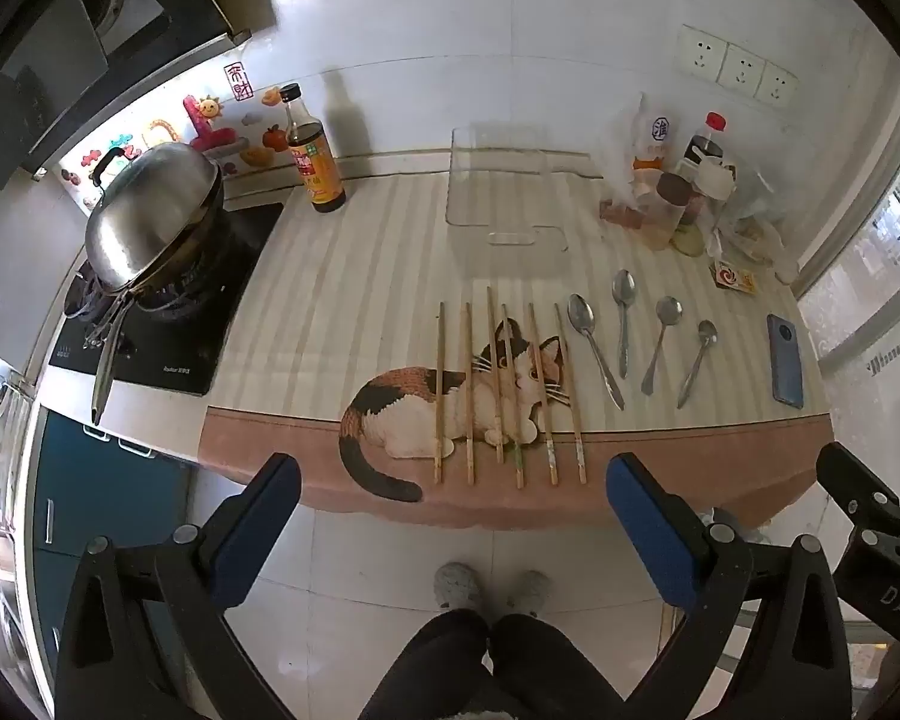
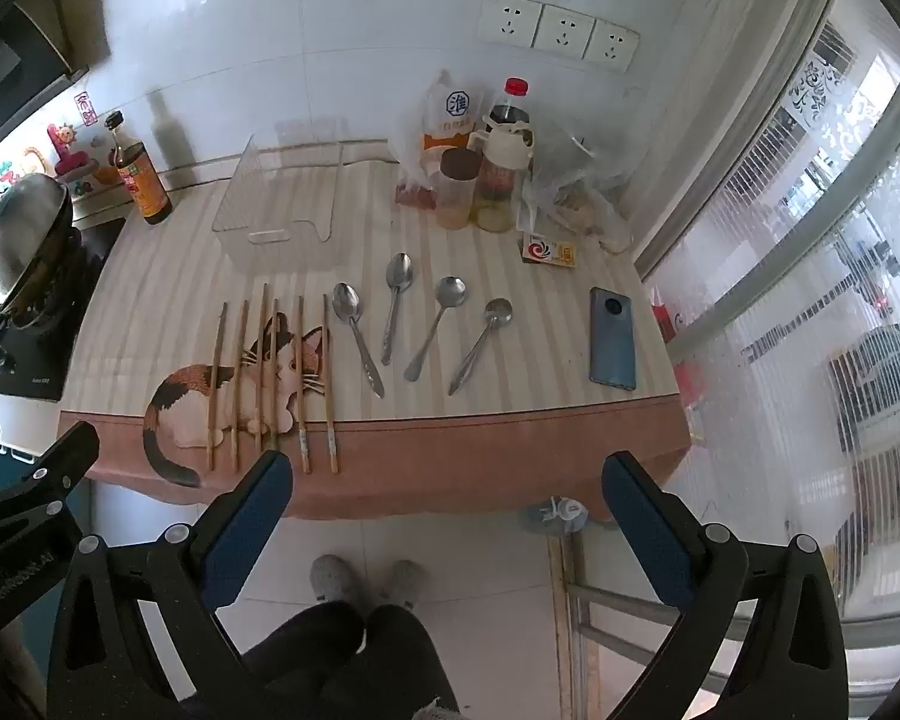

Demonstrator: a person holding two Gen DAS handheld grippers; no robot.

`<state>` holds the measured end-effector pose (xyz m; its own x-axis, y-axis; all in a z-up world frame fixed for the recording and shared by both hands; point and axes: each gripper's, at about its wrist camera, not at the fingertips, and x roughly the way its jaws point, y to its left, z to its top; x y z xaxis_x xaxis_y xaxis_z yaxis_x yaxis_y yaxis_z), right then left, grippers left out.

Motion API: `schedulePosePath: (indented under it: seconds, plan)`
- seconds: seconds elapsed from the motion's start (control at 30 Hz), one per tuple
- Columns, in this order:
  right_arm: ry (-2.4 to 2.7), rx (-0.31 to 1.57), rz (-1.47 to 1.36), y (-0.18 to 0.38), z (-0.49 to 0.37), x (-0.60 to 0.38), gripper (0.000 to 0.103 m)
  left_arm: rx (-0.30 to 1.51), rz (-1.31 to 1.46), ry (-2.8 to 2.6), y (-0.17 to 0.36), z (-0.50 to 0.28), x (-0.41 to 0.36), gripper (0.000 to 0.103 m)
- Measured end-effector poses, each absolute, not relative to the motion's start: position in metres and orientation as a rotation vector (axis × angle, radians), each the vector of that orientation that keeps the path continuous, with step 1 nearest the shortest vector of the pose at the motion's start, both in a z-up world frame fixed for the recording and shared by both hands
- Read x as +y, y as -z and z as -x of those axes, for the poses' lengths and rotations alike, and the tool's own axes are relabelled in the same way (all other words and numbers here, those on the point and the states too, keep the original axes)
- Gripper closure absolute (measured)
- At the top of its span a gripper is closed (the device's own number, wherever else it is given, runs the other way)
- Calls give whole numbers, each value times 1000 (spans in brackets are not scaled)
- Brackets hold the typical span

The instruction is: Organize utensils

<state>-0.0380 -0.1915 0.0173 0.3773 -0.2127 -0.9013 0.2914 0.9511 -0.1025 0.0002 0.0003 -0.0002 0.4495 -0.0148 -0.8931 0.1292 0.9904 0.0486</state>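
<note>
Several wooden chopsticks (image 1: 498,384) lie side by side on the cat-print tablecloth; they also show in the right wrist view (image 2: 270,378). Several metal spoons (image 1: 624,324) lie to their right, also in the right wrist view (image 2: 426,324). A clear plastic bin (image 1: 504,192) stands behind them, also in the right wrist view (image 2: 282,192). My left gripper (image 1: 450,504) is open and empty, held off the table's front edge. My right gripper (image 2: 444,498) is open and empty, also short of the table's front edge.
A blue phone (image 2: 613,336) lies at the table's right. Jars, bottles and bags (image 2: 486,174) crowd the back right. A dark sauce bottle (image 1: 312,150) stands back left beside a stove with a steel wok (image 1: 150,216). A window runs along the right.
</note>
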Motion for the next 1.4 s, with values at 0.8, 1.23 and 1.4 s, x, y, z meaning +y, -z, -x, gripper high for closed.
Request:
schedulePosePath:
  seconds: [0.8, 1.23, 1.4]
  plan:
    - [327, 1134, -78, -26, 47, -190, 0, 1092, -114, 97, -7, 6, -1, 0]
    - [323, 1126, -71, -31, 50, -187, 0, 1083, -113, 95, -7, 11, -8, 0]
    - [323, 1125, -72, -32, 50, -187, 0, 1084, -110, 103, -11, 10, -8, 0]
